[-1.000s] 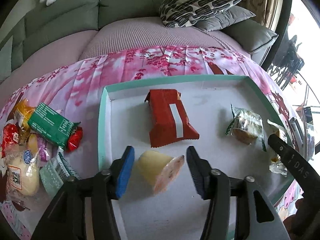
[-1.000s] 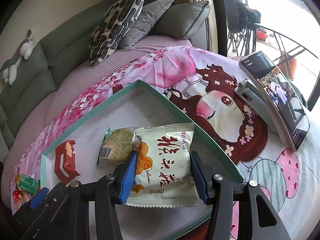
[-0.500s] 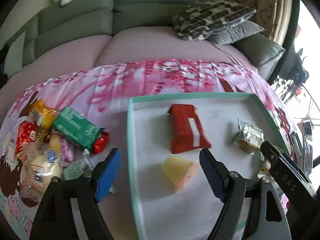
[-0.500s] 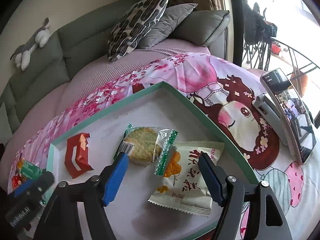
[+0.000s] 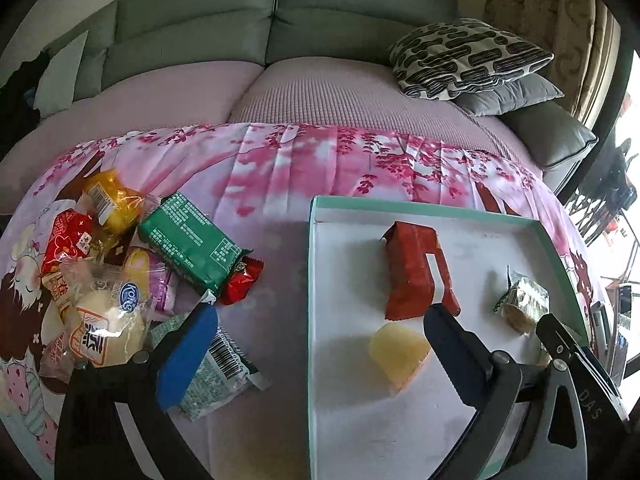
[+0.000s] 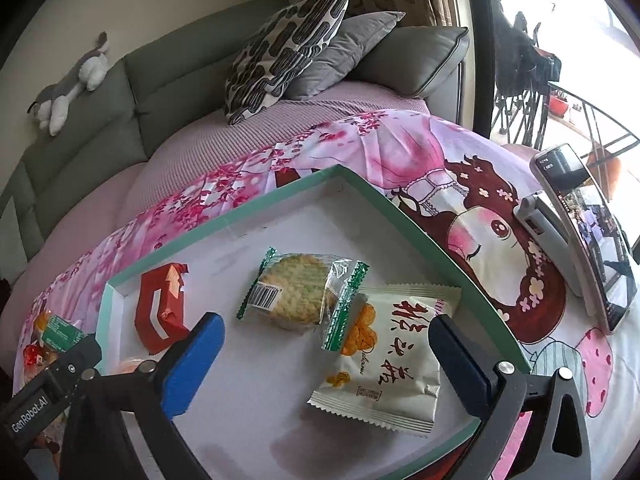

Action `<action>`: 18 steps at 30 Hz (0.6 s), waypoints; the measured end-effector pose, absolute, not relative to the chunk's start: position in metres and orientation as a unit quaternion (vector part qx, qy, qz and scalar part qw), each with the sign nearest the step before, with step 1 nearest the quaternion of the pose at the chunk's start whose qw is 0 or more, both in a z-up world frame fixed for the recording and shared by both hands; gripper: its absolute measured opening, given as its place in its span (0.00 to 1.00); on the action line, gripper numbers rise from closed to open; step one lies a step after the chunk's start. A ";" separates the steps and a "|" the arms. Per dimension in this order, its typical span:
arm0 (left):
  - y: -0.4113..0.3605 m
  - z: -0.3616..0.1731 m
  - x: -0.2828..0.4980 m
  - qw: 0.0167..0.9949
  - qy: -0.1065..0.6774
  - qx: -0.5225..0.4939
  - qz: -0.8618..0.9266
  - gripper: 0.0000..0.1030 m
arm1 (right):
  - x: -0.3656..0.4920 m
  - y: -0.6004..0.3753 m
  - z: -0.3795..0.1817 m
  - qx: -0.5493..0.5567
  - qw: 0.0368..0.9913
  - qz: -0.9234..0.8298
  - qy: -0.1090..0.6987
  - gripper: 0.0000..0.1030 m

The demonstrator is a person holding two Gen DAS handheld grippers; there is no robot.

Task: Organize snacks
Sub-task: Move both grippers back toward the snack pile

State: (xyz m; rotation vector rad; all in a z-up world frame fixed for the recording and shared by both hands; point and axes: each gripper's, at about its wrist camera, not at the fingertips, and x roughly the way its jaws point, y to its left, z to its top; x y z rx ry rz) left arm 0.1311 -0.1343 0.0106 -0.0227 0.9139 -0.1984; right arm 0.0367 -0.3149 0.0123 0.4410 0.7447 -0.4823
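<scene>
A white tray with a teal rim (image 5: 310,280) lies on the pink cloth. In it are a red packet (image 5: 416,272), a yellow wedge snack (image 5: 400,352), a clear cracker packet (image 6: 296,292) and a white packet with red writing (image 6: 392,360). My left gripper (image 5: 316,320) straddles the tray's left rim, its jaws opening, and the wedge lies loose by the right finger. My right gripper (image 6: 326,324) hangs over the white packet, jaws opening, pads clear of it. Several loose snacks are piled left of the tray, among them a green packet (image 5: 192,240) and a bun packet (image 5: 104,328).
A phone on a stand (image 6: 588,232) sits on the cloth right of the tray. A grey-green sofa with patterned pillows (image 5: 468,56) rises behind, with a plush toy (image 6: 68,88) on its backrest. A balcony railing shows at far right.
Both grippers opened wide, letting go of the yellow wedge and the white packet. The left gripper drew back and shifted left toward the snack pile. The right one backed off slightly.
</scene>
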 end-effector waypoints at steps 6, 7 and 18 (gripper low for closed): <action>-0.135 0.015 0.128 0.897 0.433 0.009 -0.091 1.00 | 0.034 -0.318 0.017 0.232 0.879 -0.228 0.350 1.00; -0.135 0.016 0.127 0.897 0.432 0.011 -0.090 1.00 | 0.033 -0.318 0.018 0.237 0.879 -0.226 0.346 1.00; -0.109 0.031 0.122 0.903 0.426 0.002 -0.058 1.00 | 0.040 -0.292 0.037 0.219 0.899 -0.191 0.329 1.00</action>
